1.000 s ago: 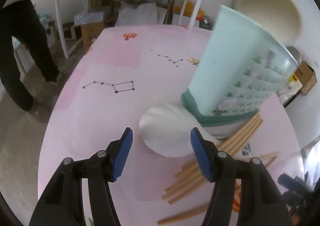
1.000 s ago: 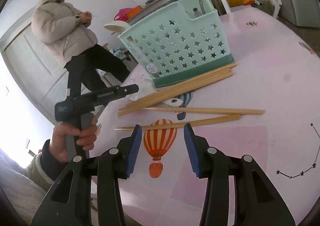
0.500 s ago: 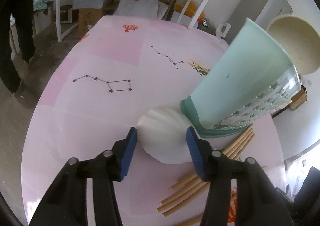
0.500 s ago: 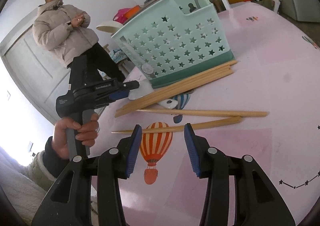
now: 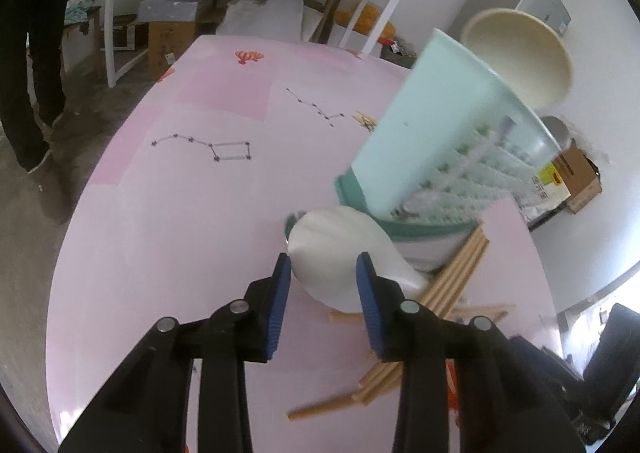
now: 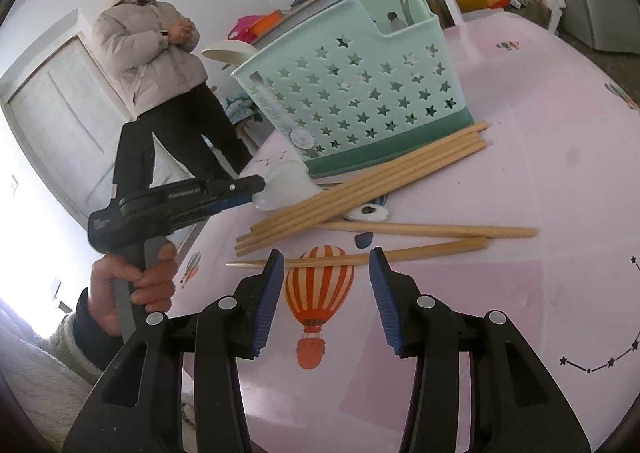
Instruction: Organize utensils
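Left tongs [image 5: 322, 267]: jaws closing around the bowl of the white spoon [image 5: 340, 253], which lies between them; pads not clearly pressing yet.
Spoon position: on the pink bench [image 5: 180, 213], against the foot of the green caddy [image 5: 440, 149].
Spoon axis: bowl toward the left, handle running right under the chopsticks [image 6: 360, 193].
Advice: grip squarely, then lift clear of the sticks.
Right tongs [image 6: 326, 265]: half open, empty, over the balloon print [image 6: 318, 285].

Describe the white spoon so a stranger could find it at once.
On the pink table stands a mint basket. The white spoon lies at its foot, among wooden chopsticks, the only white, broad, rounded piece there.
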Motion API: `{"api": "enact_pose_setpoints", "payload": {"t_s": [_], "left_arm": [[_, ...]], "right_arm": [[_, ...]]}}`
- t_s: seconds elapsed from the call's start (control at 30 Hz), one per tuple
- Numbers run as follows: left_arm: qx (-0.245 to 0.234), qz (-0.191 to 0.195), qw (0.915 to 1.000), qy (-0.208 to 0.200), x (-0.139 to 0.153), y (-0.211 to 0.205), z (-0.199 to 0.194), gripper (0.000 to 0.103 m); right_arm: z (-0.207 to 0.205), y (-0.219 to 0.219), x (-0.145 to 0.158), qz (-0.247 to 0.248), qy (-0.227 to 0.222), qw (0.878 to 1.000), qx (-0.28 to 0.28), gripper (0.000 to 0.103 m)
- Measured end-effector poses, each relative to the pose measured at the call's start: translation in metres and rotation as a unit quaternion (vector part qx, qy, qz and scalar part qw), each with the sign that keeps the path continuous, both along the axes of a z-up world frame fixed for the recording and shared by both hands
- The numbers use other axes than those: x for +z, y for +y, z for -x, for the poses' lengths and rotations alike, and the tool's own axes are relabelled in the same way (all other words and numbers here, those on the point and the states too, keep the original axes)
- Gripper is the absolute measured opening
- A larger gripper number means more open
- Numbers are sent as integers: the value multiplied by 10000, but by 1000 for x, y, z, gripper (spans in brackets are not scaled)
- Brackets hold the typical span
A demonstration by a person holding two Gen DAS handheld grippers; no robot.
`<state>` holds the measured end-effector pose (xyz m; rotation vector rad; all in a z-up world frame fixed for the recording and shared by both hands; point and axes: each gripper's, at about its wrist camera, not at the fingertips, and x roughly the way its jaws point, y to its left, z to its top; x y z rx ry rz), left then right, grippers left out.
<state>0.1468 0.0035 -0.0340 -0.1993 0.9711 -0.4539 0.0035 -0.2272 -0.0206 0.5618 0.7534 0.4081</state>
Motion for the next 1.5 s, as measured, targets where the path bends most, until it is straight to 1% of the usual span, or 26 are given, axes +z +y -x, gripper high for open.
{"api": "enact_pose_setpoints", "payload": {"t_s": [0.2,0.47,0.57,0.67,0.7,0.77,0.83,0.9,0.93,1.03,1.1,1.13,1.23,1.3,1.37,1.43,1.47,1.5], "left_arm": [[-367,115,9993,-37,6,-3,29,33],[-727,331,9968,-79,8,-3,63,33],[-775,368,9963,-23,4,0,72,33],[-641,369,9973,-25,0,6,78,33],[-563,320,9979,-59,0,8,78,33],[-427,116,9989,-143,-3,12,78,33],[-308,-236,9989,-255,-6,14,78,33],[-215,-449,9981,-360,-7,17,79,33],[-201,-468,9980,-381,-8,18,79,33],[-145,-519,9976,-432,-10,22,79,33],[-139,-512,9976,-452,-12,22,78,33],[-144,-493,9976,-467,-13,23,78,33],[-174,-463,9976,-491,-14,24,78,33],[-203,-435,9976,-507,-15,26,78,33],[-228,-419,9975,-521,-15,27,79,33],[-250,-405,9974,-533,-15,29,80,33],[-255,-395,9975,-535,-15,29,80,33],[-263,-387,9975,-534,-15,30,80,33]], "right_arm": [[3,5,7,44,-31,10000,-20,44],[2,21,14,204,-60,9998,35,44],[3,28,20,352,-110,9993,48,44],[0,38,27,653,-228,9975,133,44],[-2,41,30,742,-277,9967,171,44],[-11,49,35,911,-375,9948,250,49],[-23,57,39,1090,-430,9923,412,53],[-37,68,41,1357,-484,9877,615,57],[-45,75,41,1471,-498,9850,752,59],[-70,94,34,1862,-479,9742,1178,63],[-89,107,26,2138,-397,9644,1505,65],[-95,112,23,2221,-368,9607,1622,67],[-114,124,11,2505,-224,9439,2141,74],[-121,131,4,2759,-176,9325,2324,75],[-129,137,-2,2946,-136,9238,2441,75],[-135,139,-7,3038,-73,9189,2516,75],[-137,140,-9,2999,-46,9192,2550,76],[-141,139,-10,2878,-6,9222,2583,76]]}}
